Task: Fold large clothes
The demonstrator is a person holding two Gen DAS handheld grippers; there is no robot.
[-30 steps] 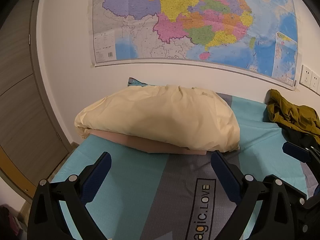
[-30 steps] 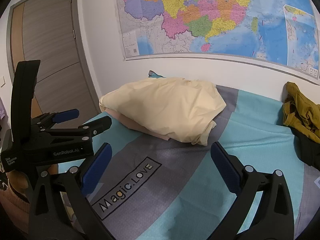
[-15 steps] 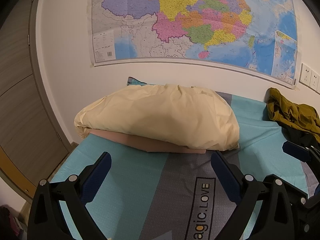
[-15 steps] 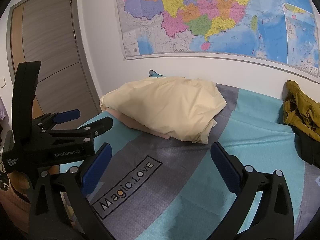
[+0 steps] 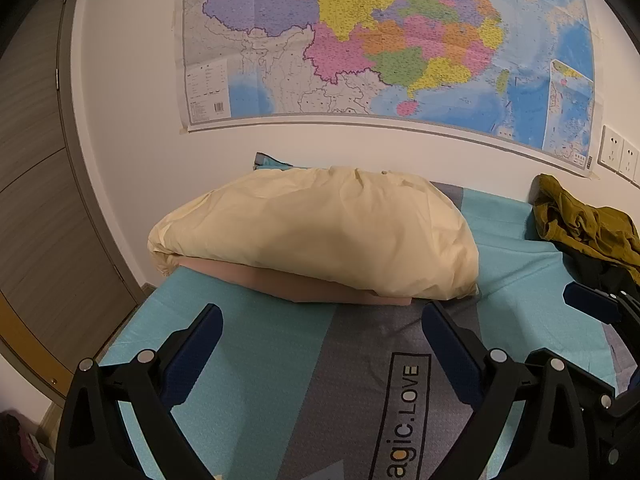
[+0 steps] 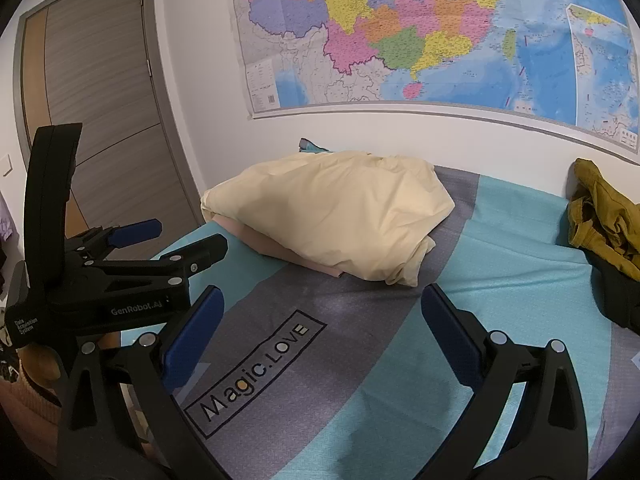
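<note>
Grippers both spread wide, holding nothing: left gripper (image 5: 320,344) and right gripper (image 6: 322,326) hovering over near part of bed sheet (image 6: 500,280), pointed at far wall. Left gripper also visible in right view (image 6: 132,236), just left of right one. Ahead, past "Magic.LOVE" print (image 6: 256,372): cream pillow (image 5: 320,236) stacked on pink pillow (image 5: 304,286), far centre-left against wall under map (image 5: 380,48). Task item: olive garment (image 5: 588,228), crumpled in heap at far right edge of bed, near wall, on top of a dark garment (image 6: 618,296); sockets (image 5: 618,156) above. Not folded, well apart from both grippers. Handling guess: soft, limp, light to moderate weight, woven jacket-like cloth, so no stiffness to rely on; will drape and drag, may snag the dark piece under it. Sensible hold: two separate edge points, e.g. collar or shoulder seams, one per gripper, then lift and spread flat on open sheet. Seams and collar not resolvable in heap. Fisheye distortion strong at that edge.
</note>
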